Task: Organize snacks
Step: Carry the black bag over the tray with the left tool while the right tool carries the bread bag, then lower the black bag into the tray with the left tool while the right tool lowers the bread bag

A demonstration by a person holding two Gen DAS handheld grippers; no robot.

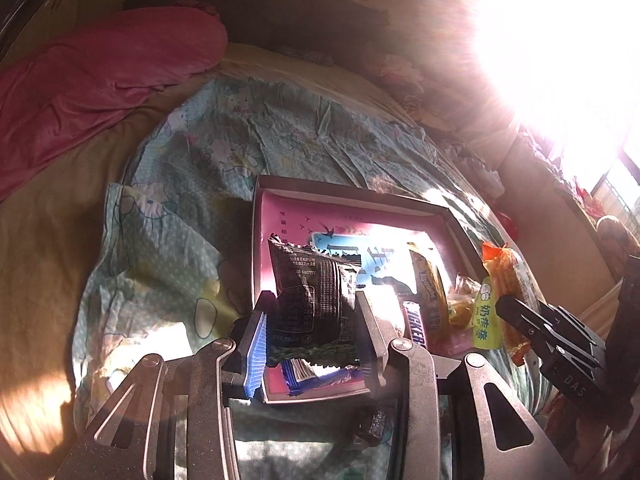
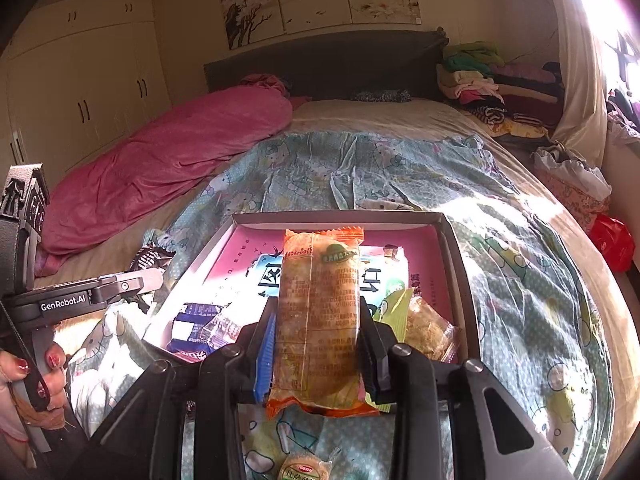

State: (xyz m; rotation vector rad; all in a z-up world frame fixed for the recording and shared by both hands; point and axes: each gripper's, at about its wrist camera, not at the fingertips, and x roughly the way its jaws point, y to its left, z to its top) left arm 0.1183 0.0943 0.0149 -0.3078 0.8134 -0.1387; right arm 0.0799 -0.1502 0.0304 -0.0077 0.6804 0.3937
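A shallow box with a pink printed floor lies on the bed; it also shows in the right wrist view. My left gripper is shut on a black snack packet, held over the box's near left part. My right gripper is shut on a long orange-edged clear snack pack, held over the box's near edge; it shows at the right in the left wrist view. In the box lie a Snickers bar, a gold bar, a blue wrapper, a green pack and a clear pastry pack.
The box sits on a light blue cartoon-print sheet. A pink blanket roll lies at the left and piled clothes at the far right. A round snack lies on the sheet below my right gripper. Window glare fills the upper right of the left wrist view.
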